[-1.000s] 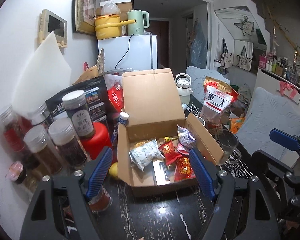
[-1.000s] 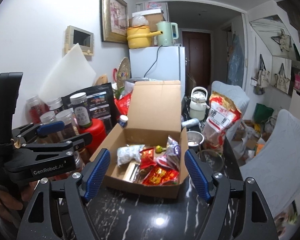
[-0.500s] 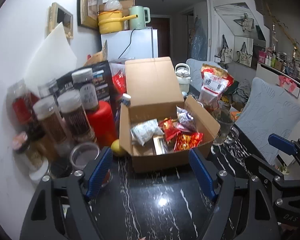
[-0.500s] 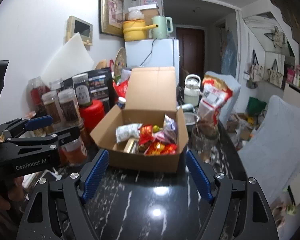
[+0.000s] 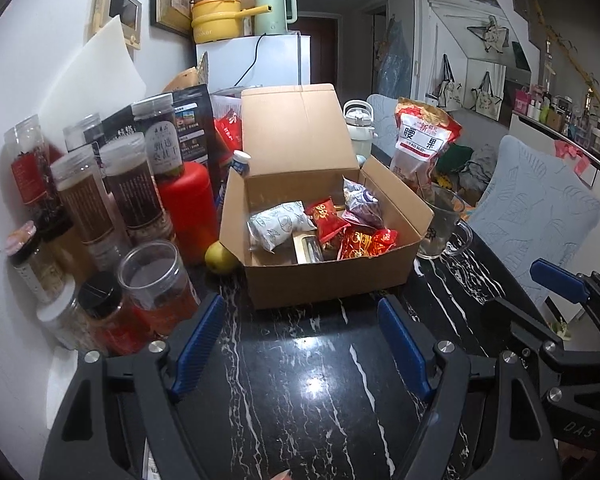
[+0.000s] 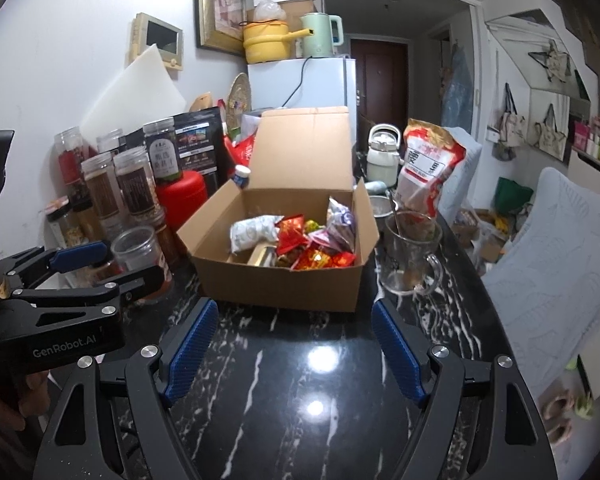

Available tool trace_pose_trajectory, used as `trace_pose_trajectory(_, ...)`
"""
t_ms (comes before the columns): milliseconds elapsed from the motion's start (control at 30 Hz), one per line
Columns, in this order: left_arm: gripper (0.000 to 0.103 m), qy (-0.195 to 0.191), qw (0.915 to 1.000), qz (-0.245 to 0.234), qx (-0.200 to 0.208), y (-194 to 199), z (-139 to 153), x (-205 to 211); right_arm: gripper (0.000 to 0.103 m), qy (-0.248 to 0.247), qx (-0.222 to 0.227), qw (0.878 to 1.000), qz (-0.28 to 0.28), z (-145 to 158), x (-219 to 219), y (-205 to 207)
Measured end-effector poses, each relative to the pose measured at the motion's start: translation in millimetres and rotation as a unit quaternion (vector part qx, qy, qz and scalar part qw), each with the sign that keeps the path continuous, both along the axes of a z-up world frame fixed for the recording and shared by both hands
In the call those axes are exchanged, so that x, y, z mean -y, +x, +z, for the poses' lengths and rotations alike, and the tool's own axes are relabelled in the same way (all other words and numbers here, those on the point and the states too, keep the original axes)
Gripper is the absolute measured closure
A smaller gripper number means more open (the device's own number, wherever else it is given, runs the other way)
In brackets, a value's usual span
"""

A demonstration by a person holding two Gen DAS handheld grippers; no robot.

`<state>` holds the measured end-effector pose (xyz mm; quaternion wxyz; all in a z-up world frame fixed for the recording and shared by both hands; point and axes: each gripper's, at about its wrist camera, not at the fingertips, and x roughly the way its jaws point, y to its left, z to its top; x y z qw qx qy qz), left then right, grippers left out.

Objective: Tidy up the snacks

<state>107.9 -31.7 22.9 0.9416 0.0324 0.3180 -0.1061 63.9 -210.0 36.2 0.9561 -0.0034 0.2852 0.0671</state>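
Sitting on the black marble-veined surface [image 5: 320,380], the open brown cardboard box [image 5: 324,276] holds crinkly red, white and purple snack packets [image 5: 328,220]; just in front of it, left gripper [image 5: 300,344] and right gripper [image 6: 292,340] hover, jaws wide, nothing held

tabletop [image 6: 300,380]: carries everything, bare at the near edge
box [image 6: 284,284]: centre, lid standing open at its far side
snack packets [image 6: 300,240]: inside the box
jars [image 6: 132,188]: left of the box, along the wall
fruit [image 5: 220,258]: touching the box's left near corner
glass mug [image 6: 412,256]: just right of the box
nut bag [image 6: 428,168]: behind the mug
kettle [image 6: 384,156]: far right of the lid
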Motion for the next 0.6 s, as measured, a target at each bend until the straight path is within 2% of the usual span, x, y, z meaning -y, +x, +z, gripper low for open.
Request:
trace_pose_trajectory(133, 0.024, -0.007, 0.9998, -0.008, -0.014, 2.4, -2.6, 3.7, 0.023, 0.004, -0.003, 1.0, -0.001, -1.5, 3.5, 2.0)
trace_pose_trajectory(600, 0.024, 0.006, 0.9997, -0.012, -0.021, 11.8, -6.2, 13.3, 0.023, 0.012, -0.017, 1.0, -0.004, -10.7, 11.5, 15.9)
